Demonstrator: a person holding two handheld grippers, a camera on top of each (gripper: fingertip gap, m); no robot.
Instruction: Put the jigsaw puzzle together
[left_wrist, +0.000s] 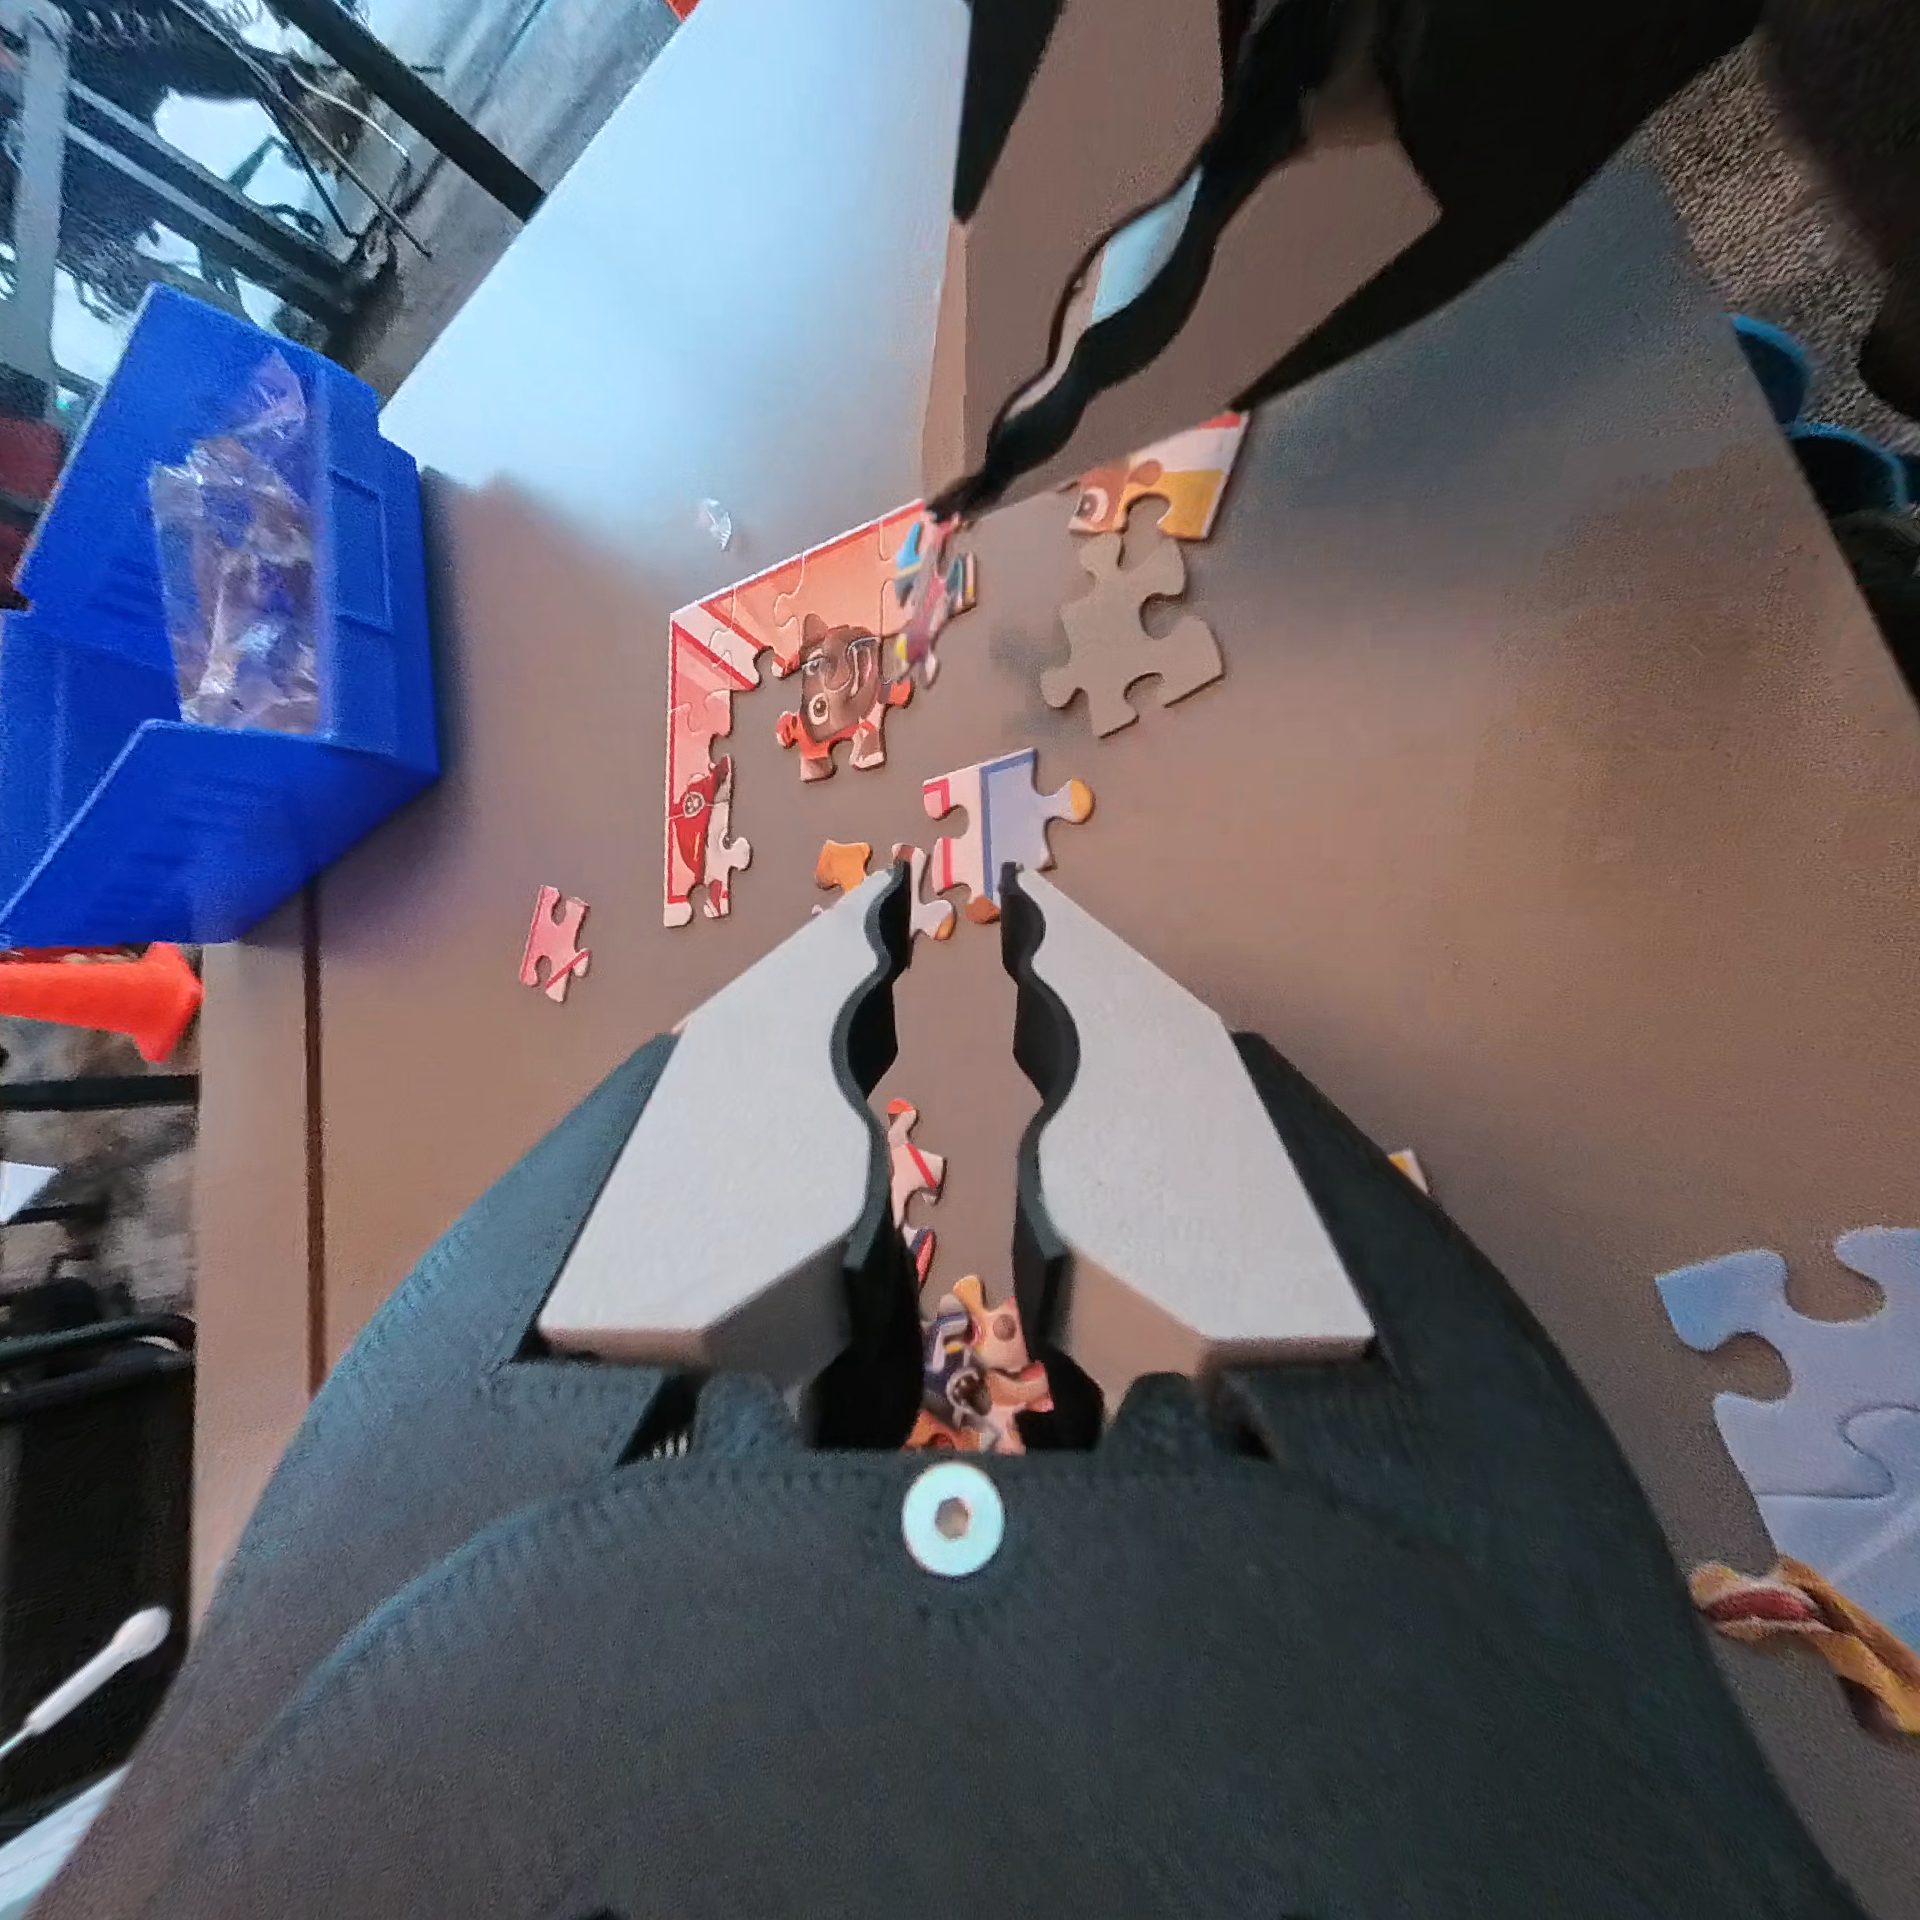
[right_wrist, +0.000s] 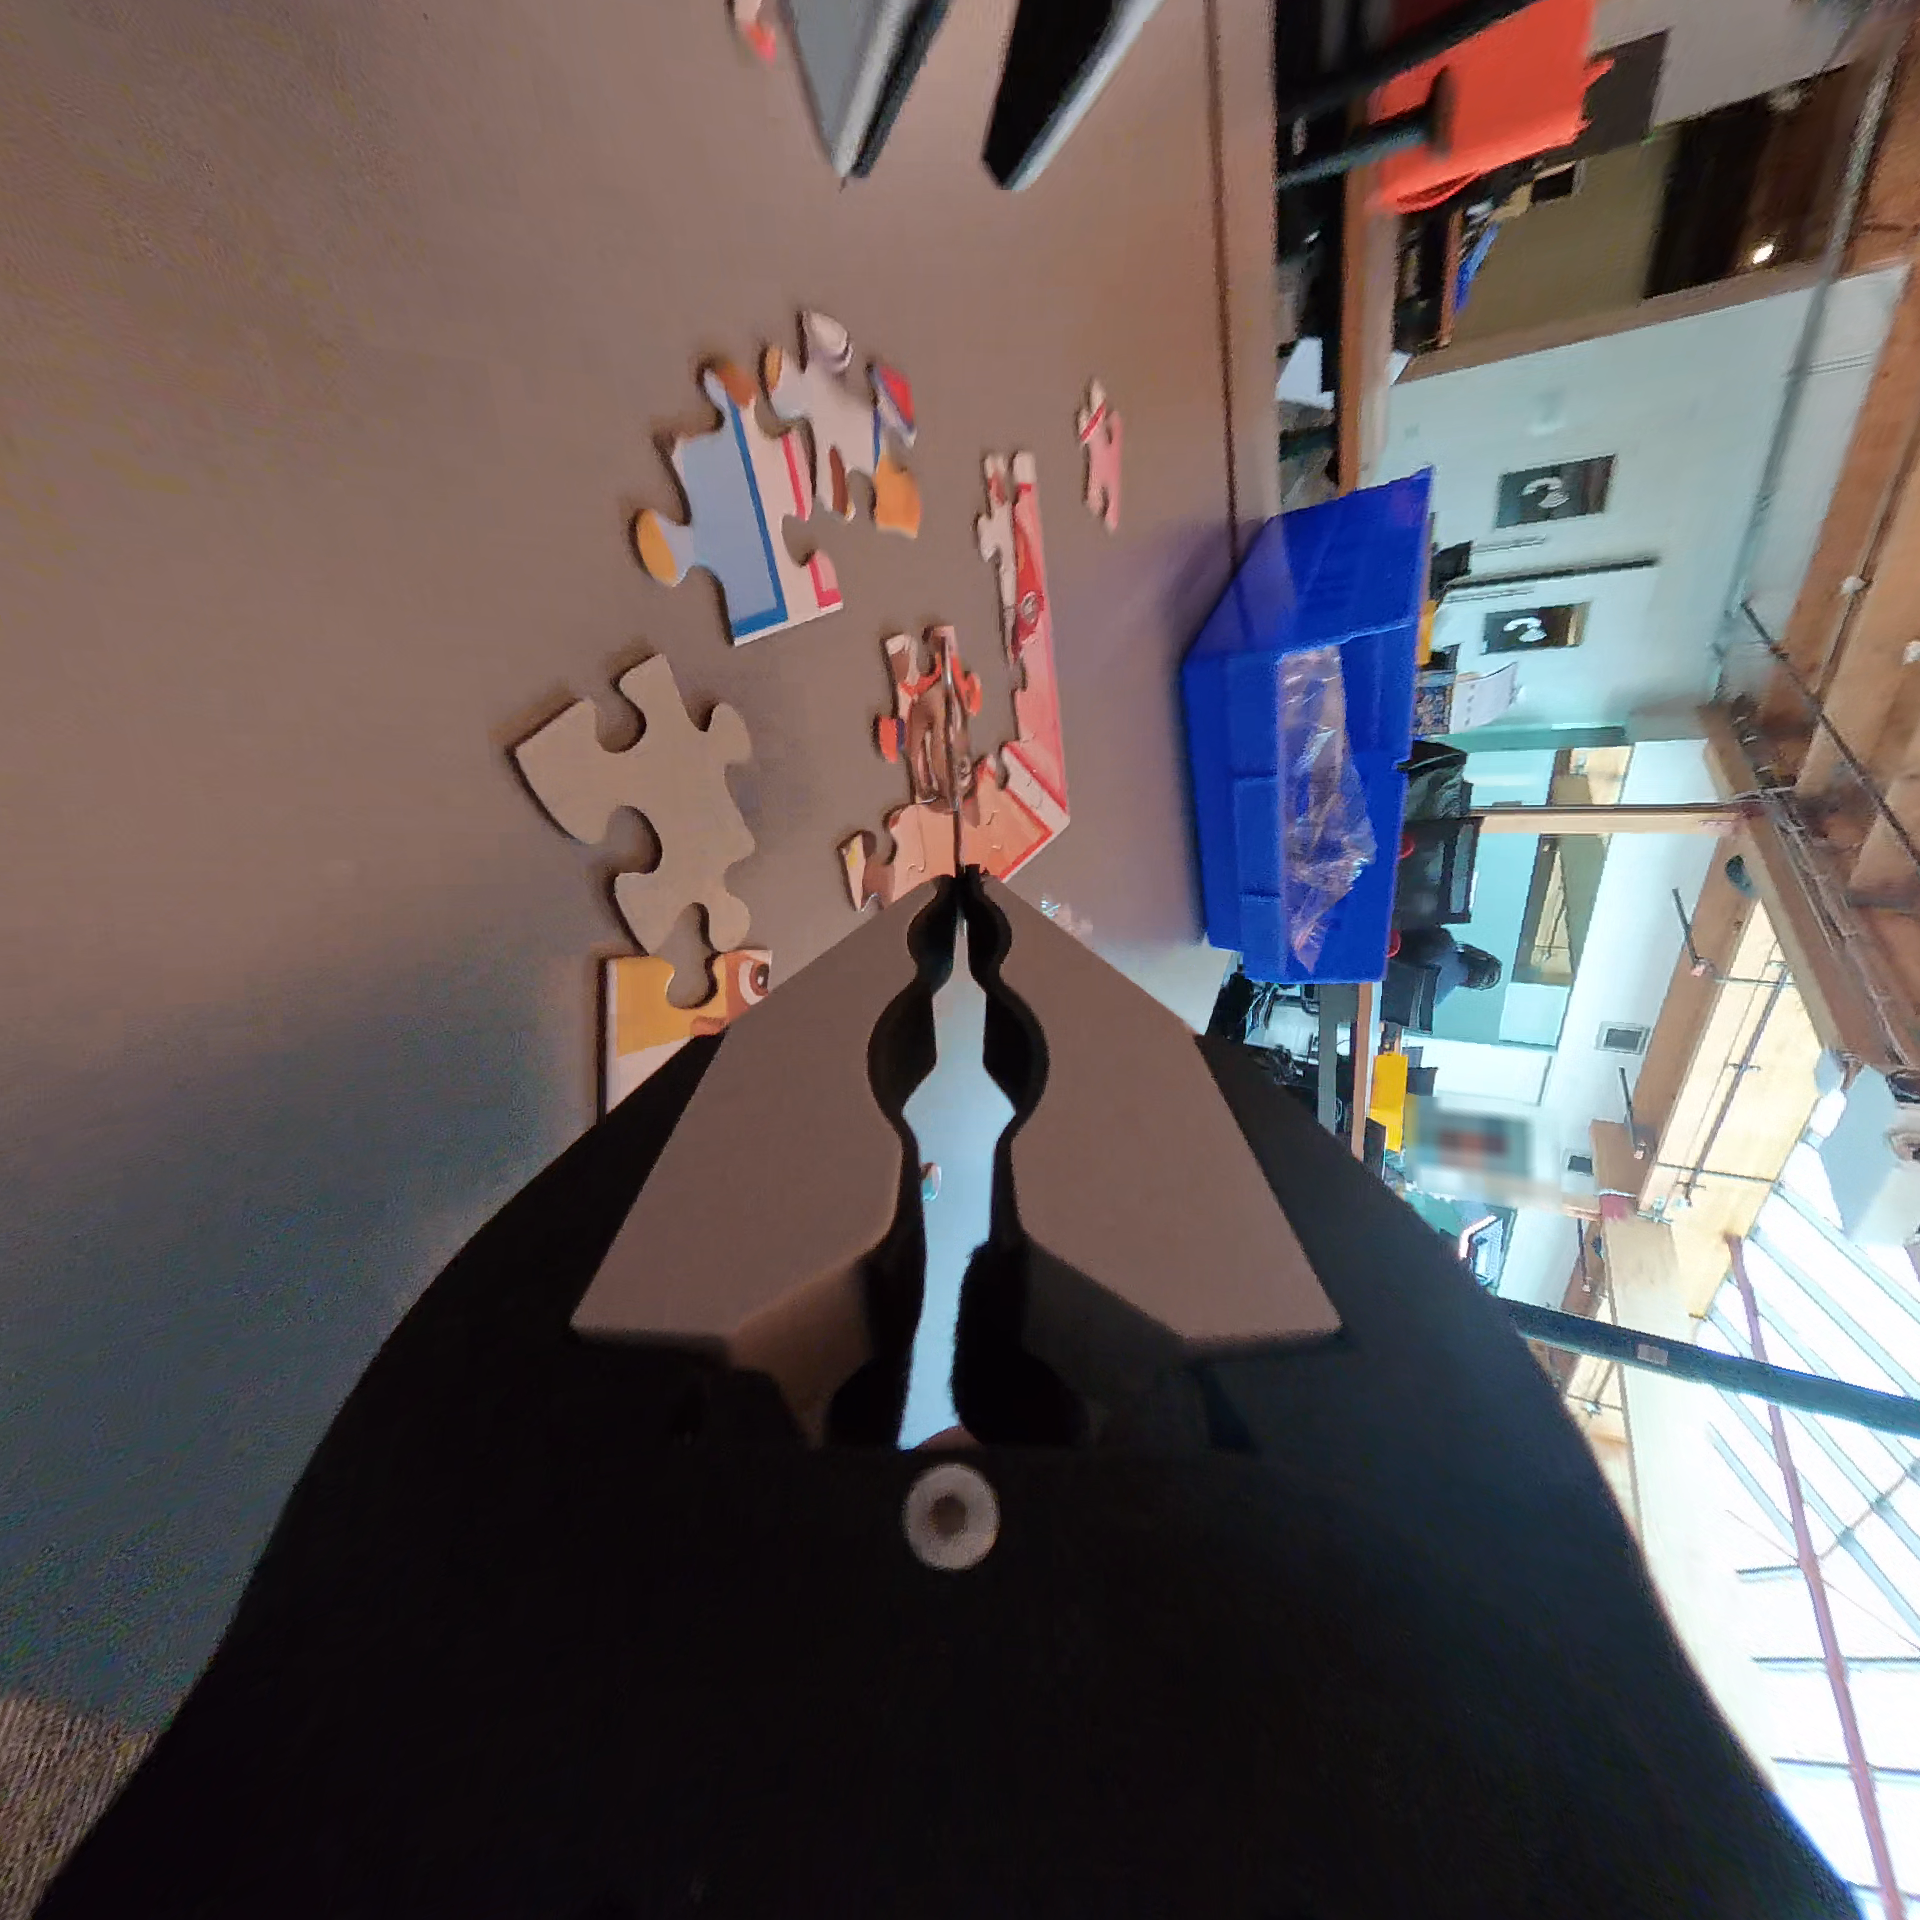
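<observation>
Pinching a piece (left_wrist: 928, 582), the right gripper (right_wrist: 958, 883) should lower it squarely beside the assembled corner (left_wrist: 727, 717); left gripper (left_wrist: 954, 883) hangs released.

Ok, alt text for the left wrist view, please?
The open left gripper hovers above loose puzzle pieces on a grey table. Beyond it, the right gripper holds a piece edge-up at the partly assembled puzzle. A blue bin sits left.

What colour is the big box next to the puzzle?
Bright blue. The box shows best in the left wrist view.
</observation>
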